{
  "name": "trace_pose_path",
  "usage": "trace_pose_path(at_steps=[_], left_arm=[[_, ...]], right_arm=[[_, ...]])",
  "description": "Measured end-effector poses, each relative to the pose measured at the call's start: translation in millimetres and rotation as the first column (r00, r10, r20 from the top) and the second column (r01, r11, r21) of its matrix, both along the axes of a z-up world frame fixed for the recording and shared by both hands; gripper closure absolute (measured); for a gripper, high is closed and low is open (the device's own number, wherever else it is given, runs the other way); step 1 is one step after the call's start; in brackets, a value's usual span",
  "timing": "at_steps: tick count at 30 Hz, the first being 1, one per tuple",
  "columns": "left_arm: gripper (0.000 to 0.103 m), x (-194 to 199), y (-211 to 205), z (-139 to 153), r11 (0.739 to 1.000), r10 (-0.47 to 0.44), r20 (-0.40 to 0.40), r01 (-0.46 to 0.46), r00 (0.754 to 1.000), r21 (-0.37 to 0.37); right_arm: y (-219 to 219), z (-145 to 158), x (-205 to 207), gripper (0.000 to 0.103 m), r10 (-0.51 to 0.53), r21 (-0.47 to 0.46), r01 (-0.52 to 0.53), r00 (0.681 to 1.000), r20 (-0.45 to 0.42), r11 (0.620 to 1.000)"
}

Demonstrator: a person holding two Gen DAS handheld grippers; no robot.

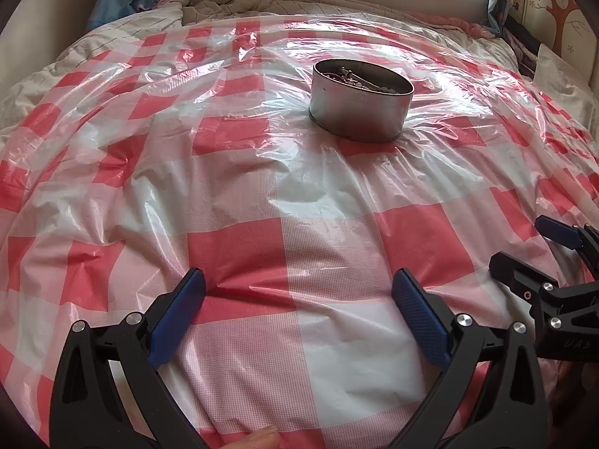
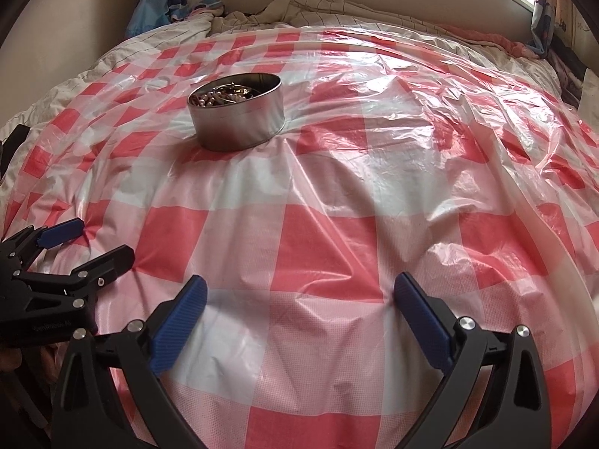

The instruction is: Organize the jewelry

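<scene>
I see the jewelry [image 2: 224, 95] heaped in the round tin [image 2: 236, 112] on the bed's checked plastic sheet [image 2: 337, 224], none loose outside it. My left hand-held gripper [image 1: 298, 292] and right hand-held gripper [image 2: 300, 295] gape empty, well short of the tin; sorted or awaiting sorting, I cannot tell.

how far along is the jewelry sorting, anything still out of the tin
Looks done or nearly so: the jewelry sits piled inside the metal tin, and none shows loose on the checked plastic sheet. In hand: nothing; left gripper and right gripper are open and empty. Nothing visibly left.
</scene>
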State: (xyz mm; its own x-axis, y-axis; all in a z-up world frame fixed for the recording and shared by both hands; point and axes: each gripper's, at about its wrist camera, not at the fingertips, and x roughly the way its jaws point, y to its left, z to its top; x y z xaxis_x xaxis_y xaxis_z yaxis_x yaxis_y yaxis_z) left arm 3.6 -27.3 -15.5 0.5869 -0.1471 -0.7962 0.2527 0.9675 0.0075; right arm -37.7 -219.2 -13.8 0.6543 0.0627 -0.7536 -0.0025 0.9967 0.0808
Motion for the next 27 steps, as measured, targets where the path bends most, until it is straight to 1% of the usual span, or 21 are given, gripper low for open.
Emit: trace_pose_path(at_steps=[14, 21, 27], left_arm=[[0.007, 0.5, -0.5, 1.5, 1.000, 0.001, 0.001, -0.001, 1.000, -0.001], [0.007, 1.5, -2.1, 2.4, 1.000, 0.001, 0.002, -0.001, 1.000, 0.015], [0.007, 2.3, -1.9, 1.3, 1.000, 0.002, -0.001, -0.002, 1.000, 0.013]], right_arm=[[0.1, 0.0, 0.4, 0.007, 0.000, -0.001, 0.000, 1.000, 0.000, 1.000], [0.3, 0.0, 0.5, 0.007, 0.000, -0.003, 0.000, 1.000, -0.001, 1.000], [0.1, -0.5, 0.9, 0.007, 0.000, -0.005, 0.000, 1.000, -0.002, 1.000]])
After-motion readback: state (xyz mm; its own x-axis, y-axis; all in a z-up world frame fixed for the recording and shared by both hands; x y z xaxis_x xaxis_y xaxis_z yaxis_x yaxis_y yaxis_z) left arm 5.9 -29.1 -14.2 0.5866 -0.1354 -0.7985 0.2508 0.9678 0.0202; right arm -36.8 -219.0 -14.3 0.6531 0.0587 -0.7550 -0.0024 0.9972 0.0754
